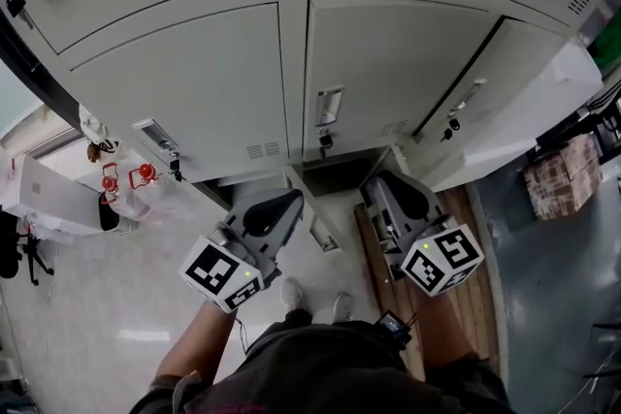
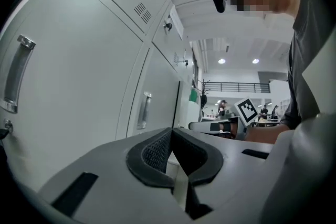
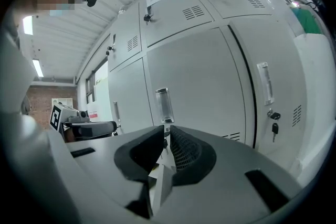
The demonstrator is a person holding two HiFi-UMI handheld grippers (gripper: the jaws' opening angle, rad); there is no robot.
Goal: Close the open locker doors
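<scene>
A bank of grey lockers (image 1: 388, 63) fills the head view. The lower right door (image 1: 509, 87), with keys in its lock (image 1: 450, 123), shows a dark gap along its left edge and looks slightly ajar; the same door (image 3: 273, 76) is at the right of the right gripper view. The middle door (image 3: 194, 76) and left door (image 1: 184, 82) lie flush. My left gripper (image 1: 296, 197) (image 2: 170, 134) and right gripper (image 1: 374, 184) (image 3: 167, 131) are held low in front of the lockers. Both are shut on nothing and touch no door.
A wooden pallet (image 1: 471, 286) lies on the floor under my right gripper. A cardboard box (image 1: 558, 175) sits at the right. A white box (image 1: 58, 194) and red items (image 1: 126, 177) lie at the left. The person's shoes (image 1: 291, 291) stand near the lockers' base.
</scene>
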